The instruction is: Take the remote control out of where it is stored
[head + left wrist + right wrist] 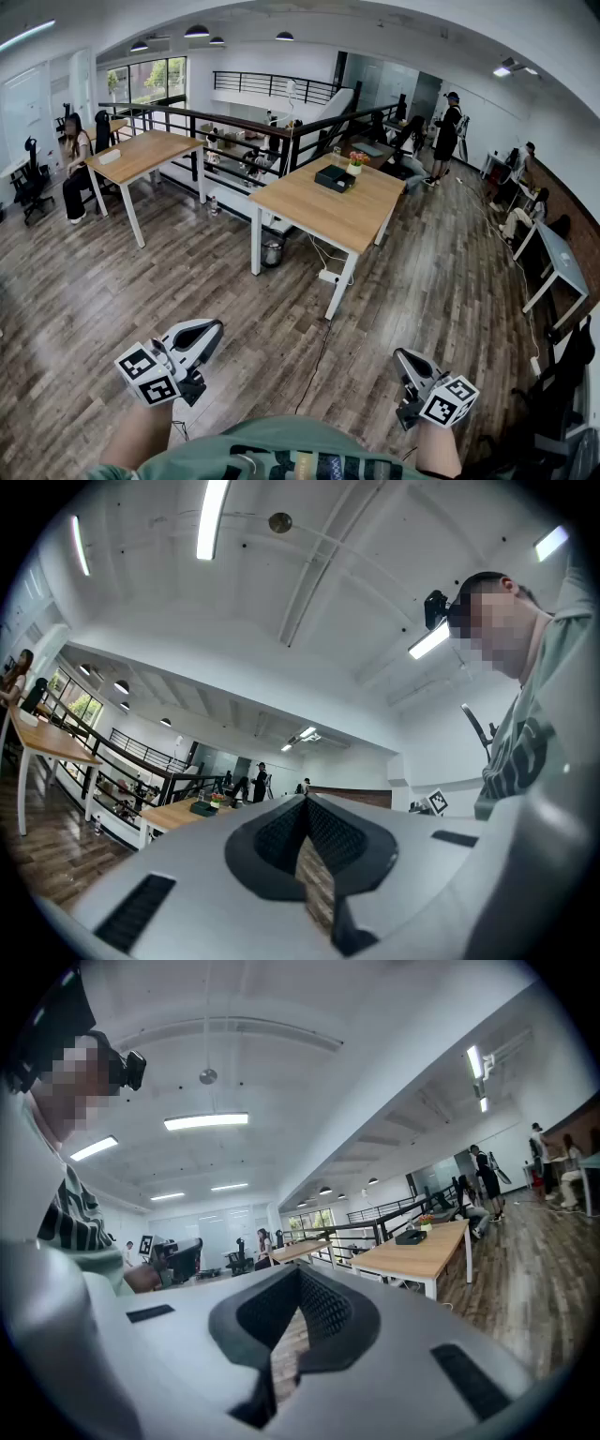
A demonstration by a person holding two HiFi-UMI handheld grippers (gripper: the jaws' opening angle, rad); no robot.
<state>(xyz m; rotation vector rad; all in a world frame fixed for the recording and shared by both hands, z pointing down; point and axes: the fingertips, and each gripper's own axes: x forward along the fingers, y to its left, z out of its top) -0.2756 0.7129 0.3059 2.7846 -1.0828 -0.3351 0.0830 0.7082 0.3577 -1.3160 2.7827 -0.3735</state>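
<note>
The person stood on the wooden floor point(187, 281) and held both tools low, close to the body. The left hand-held gripper point(212, 332) had its jaws pressed together, and nothing was between them. Only floor showed through the little gap behind the tips. The right hand-held gripper point(403, 356) was pressed together too, and it held nothing. Both pointed forward, about level. I think they were held like that because there was nothing to grab yet, so the person was just carrying them.

The remote control could not be seen in any view. Far ahead of both hand-held grippers, and a little nearer the right one's side, stood a tabletop point(328, 220). On its far end sat a black box point(334, 177), and a small pot of flowers point(355, 166) stood just beside the box. My guess is that the remote control was kept inside that box, because a box is a good place to keep small things safe. I could not tell if the box had a lid.

The task had not really started. The person would likely need to walk up to the tabletop first.
</note>
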